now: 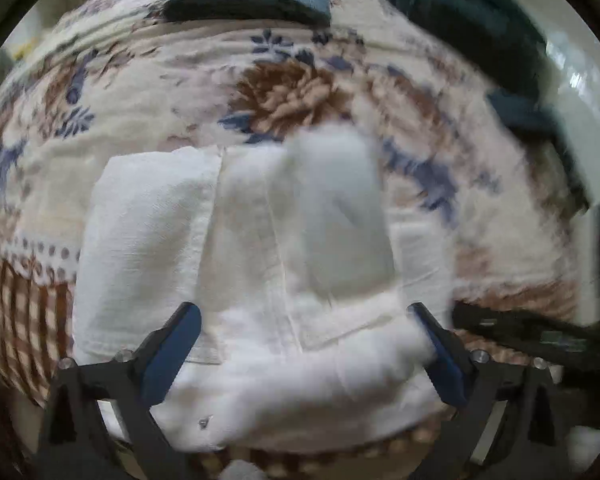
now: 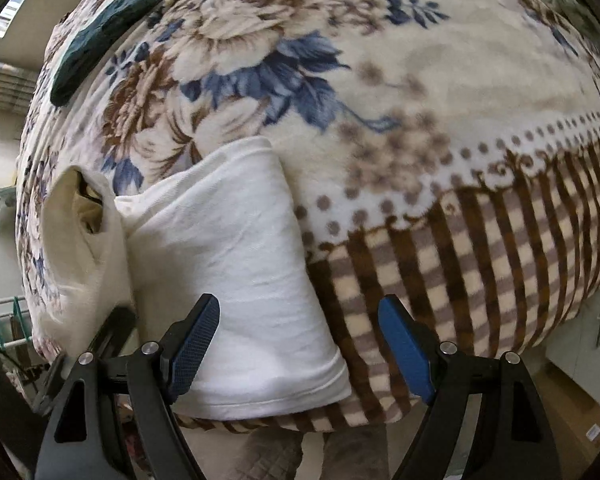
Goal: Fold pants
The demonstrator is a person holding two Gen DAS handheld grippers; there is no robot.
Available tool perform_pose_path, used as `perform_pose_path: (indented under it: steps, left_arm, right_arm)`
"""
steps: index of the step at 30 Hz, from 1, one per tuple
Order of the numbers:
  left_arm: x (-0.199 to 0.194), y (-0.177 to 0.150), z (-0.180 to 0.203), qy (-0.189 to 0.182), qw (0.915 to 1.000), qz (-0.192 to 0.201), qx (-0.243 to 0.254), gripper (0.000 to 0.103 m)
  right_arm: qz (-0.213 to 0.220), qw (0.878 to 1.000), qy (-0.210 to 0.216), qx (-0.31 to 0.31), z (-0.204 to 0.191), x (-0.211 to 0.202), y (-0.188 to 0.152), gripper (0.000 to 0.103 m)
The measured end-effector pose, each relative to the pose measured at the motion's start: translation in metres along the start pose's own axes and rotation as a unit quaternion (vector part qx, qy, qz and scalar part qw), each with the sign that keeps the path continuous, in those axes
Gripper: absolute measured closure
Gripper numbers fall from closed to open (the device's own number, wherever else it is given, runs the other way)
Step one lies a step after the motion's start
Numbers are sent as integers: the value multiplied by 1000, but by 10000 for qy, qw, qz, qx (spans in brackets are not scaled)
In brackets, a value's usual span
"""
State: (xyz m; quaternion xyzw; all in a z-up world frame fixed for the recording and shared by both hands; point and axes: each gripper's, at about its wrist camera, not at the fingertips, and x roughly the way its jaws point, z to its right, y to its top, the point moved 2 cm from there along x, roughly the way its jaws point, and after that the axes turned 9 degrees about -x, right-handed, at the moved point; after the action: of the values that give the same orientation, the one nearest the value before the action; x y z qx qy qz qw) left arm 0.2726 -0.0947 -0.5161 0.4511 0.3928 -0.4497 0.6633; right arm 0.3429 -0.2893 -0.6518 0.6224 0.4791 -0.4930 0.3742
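I see folded white cotton pants [image 2: 236, 276] lying on the floral fleece blanket [image 2: 380, 92] near its checked edge. My left tool [image 1: 306, 354] gapes wide over them, gripping nothing; right tool [image 2: 300, 344] likewise spread, empty.

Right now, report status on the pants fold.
Left claw open, over white pants. Right claw open, empty. Pants partly folded on floral blanket. Dark green clothes beyond, clear.

White pants [image 2: 236, 280] on floral blanket [image 2: 440, 128]
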Motion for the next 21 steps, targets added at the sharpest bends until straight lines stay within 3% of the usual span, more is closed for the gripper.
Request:
perform_pose_path:
  steps: [5,7,10,14,18,20,21]
  left_arm:
    - [-47,6,-15,-119,9989,418,-173,0]
    - [-64,10,-36,148,9975,640,-273,0]
    - [-76,20,-80,634,9932,829,-521,0]
    - [-60,27,-129,1131,9883,619,-814,0]
    - [-31,25,-166,1478,9839,234,-980,0]
    - [-20,24,-174,1538,9830,27,-999,0]
    - [-14,23,-175,1512,9837,-85,-968,0]
  right_arm:
    - [169,9994,276,114,-6,-14,10,19]
    - [274,9973,658,177,-6,-20,14,12]
    - [173,9912,1300,165,-17,-17,18,12]
    - [-188,9821,1862,-208,-46,10,25,11]
    - [-968,9798,1668,-526,-70,70,22,11]
    - [-1021,9779,1765,-469,-76,82,20,12]
    - [-916,9735,2027,-539,-84,81,20,25]
